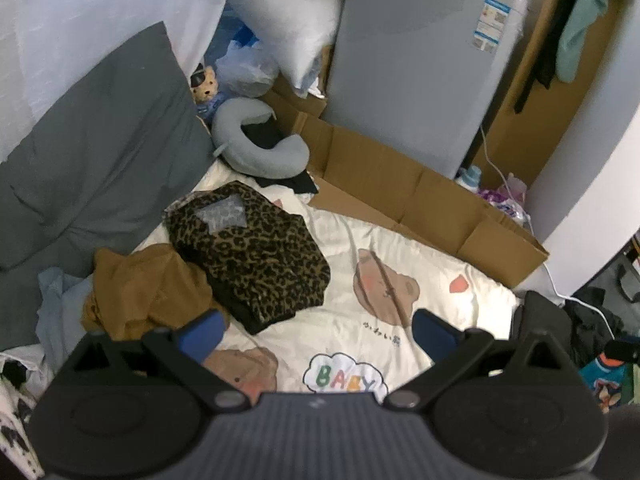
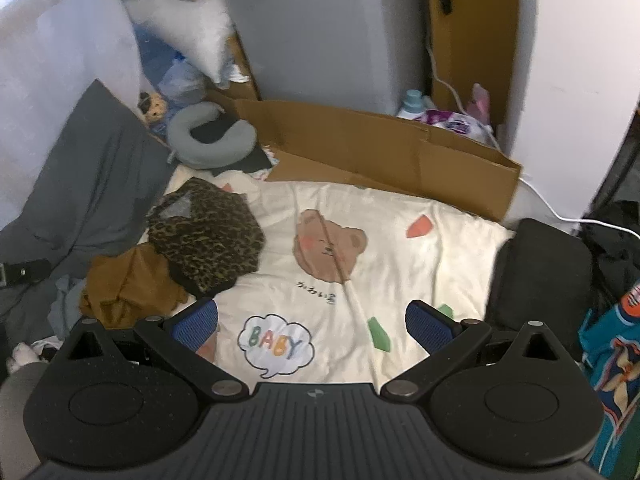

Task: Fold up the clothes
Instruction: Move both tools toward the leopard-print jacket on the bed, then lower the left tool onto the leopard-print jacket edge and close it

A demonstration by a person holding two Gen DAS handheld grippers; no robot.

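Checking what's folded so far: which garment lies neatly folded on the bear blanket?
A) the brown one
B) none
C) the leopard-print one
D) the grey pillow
C: the leopard-print garment lies in a tidy block on the blanket, while the brown garment beside it is crumpled.

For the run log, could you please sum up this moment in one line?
left tongs: open, empty | right tongs: open, empty | leopard top: folded on blanket | brown garment: crumpled beside it

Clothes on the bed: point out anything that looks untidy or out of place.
The brown garment lies crumpled at the bed's left edge, not folded, and the leopard-print garment, roughly folded, overlaps it. A black cloth sits bunched under the neck pillow. Both grippers hang open and empty above the blanket.
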